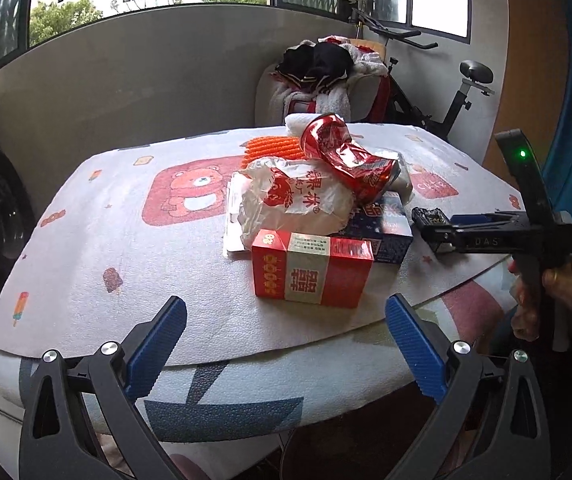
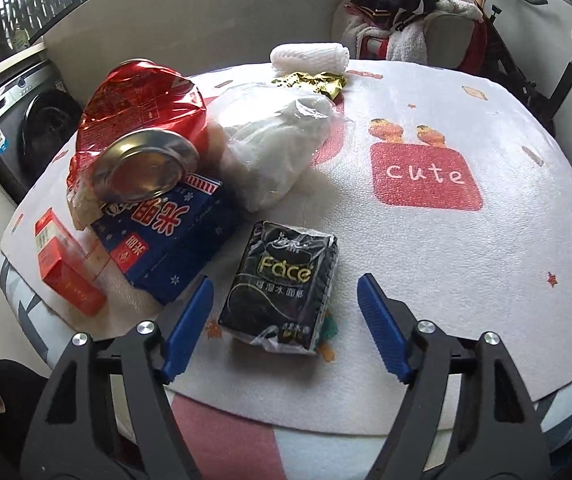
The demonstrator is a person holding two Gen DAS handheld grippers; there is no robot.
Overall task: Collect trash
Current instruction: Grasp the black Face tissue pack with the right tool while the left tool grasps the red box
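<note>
Trash is piled on a table with a bear-print cloth. A red carton lies at the front of the pile, just beyond my open left gripper, which holds nothing. Behind it are a crumpled white paper bag, a red foil wrapper with a metal lid and a blue box. A black tissue pack lies flat on the cloth. My right gripper is open, a finger on either side of the pack's near end, pads clear of it. A hand holds that gripper.
A clear plastic bag, a gold wrapper and a white foam sleeve lie further back on the table. Beyond it stand a chair heaped with clothes and an exercise bike; a washing machine stands to the left.
</note>
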